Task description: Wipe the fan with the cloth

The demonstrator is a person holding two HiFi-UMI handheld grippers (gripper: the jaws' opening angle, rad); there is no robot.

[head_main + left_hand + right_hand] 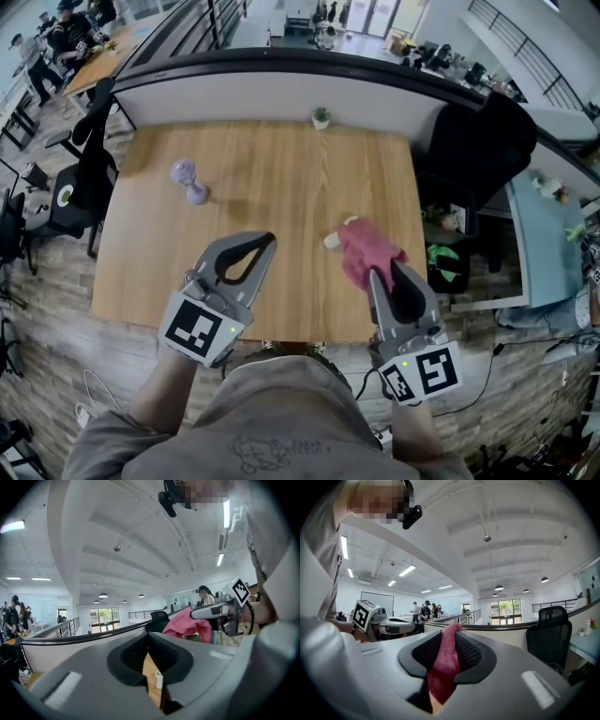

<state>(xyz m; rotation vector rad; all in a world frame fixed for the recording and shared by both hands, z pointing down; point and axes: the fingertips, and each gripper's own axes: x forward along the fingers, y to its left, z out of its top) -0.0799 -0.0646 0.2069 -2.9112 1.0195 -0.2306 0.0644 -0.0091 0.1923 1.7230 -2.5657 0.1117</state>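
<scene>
A small purple fan [188, 181] sits on the wooden table [281, 178], left of centre. My right gripper [385, 271] is shut on a pink cloth [364, 253], which hangs bunched over the table's right front part. In the right gripper view the cloth [445, 660] fills the gap between the jaws. My left gripper [269, 238] is shut and holds nothing, hovering over the table's front, well short of the fan. From the left gripper view I see the cloth [186, 625] and the right gripper [219, 613] off to the right.
A tiny potted plant [321, 117] stands at the table's far edge. A small cream object [331, 242] lies just left of the cloth. Black chairs stand at the left [89, 173] and right [469, 150] sides. A curved railing wall runs behind the table.
</scene>
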